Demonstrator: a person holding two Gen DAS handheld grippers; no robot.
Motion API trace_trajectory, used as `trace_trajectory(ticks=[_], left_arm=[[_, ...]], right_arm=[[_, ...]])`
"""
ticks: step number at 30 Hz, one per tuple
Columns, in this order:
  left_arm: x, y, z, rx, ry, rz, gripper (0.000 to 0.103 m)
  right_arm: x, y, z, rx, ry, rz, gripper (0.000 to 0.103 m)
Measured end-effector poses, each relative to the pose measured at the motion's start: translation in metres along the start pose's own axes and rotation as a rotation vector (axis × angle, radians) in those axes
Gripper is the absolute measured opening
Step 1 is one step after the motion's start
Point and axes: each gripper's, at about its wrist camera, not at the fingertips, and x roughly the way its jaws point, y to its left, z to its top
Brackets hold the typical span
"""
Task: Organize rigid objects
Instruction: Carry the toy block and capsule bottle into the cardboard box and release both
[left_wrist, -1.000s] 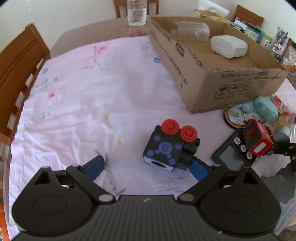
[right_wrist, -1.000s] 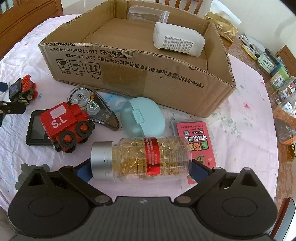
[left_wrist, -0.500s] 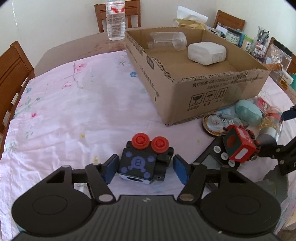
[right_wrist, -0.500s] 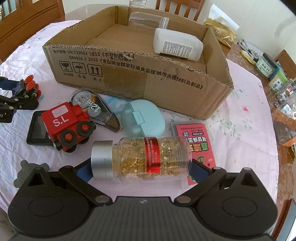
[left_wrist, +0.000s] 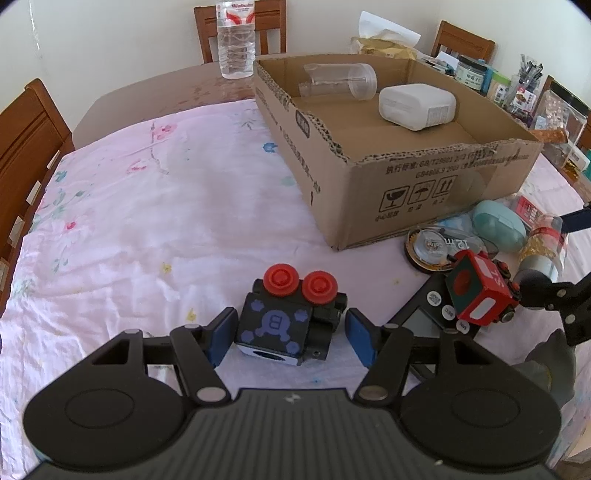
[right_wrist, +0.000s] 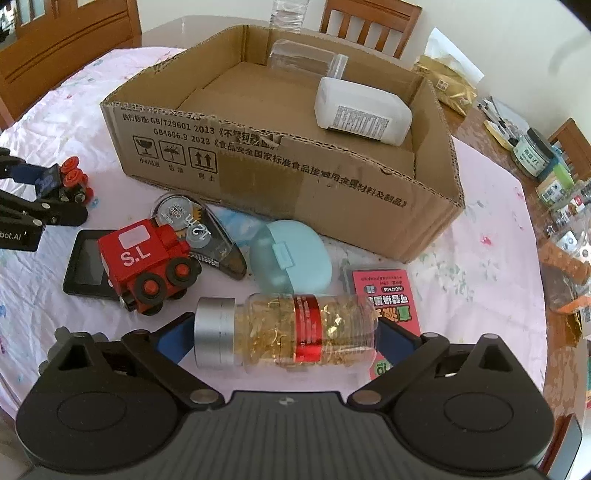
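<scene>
**A:** What did your left gripper (left_wrist: 291, 330) have in the left wrist view?

**B:** Its blue pads sat either side of the black toy train (left_wrist: 290, 321) at lower centre of the frame; the left pad touched the block, the right pad stood just off it, so you had the jaws closing round it but not yet pinching; the toy lay on the pink floral tablecloth (left_wrist: 147, 221) with its two red wheels pointing up-frame.

**A:** And your right one?

**B:** Your right gripper (right_wrist: 286, 334) was clamped end to end on the capsule bottle (right_wrist: 288, 334) at lower centre of the right wrist view; one pad pressed its silver cap, the other its clear base; whether it was lifted off the cloth I cannot tell.

**A:** Where was everything else?

**B:** The cardboard box (right_wrist: 295, 177) filled the upper middle, holding a white container (right_wrist: 364, 116) and a clear jar (right_wrist: 306, 61); in front of it lay the red toy train (right_wrist: 147, 264) on a black device (right_wrist: 86, 264), a tape dispenser (right_wrist: 195, 229), a pale blue case (right_wrist: 290, 256) and a pink packet (right_wrist: 384, 295).
</scene>
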Motion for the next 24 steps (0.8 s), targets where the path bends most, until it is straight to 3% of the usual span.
trace_trajectory(ticks=[7, 14, 24], left_arm=[[0.0, 0.0, 0.002, 0.01, 0.015, 0.001, 0.054], [-0.004, -0.002, 0.006, 0.047, 0.023, 0.013, 0.054], [-0.035, 0.0, 0.02, 0.107, 0.017, -0.013, 0.053]], right_arm=[[0.0, -0.002, 0.002, -0.003, 0.021, 0.006, 0.099], [-0.005, -0.003, 0.004, -0.009, 0.036, 0.013, 0.099], [-0.037, -0.014, 0.012, -0.048, -0.009, 0.051, 0.098]])
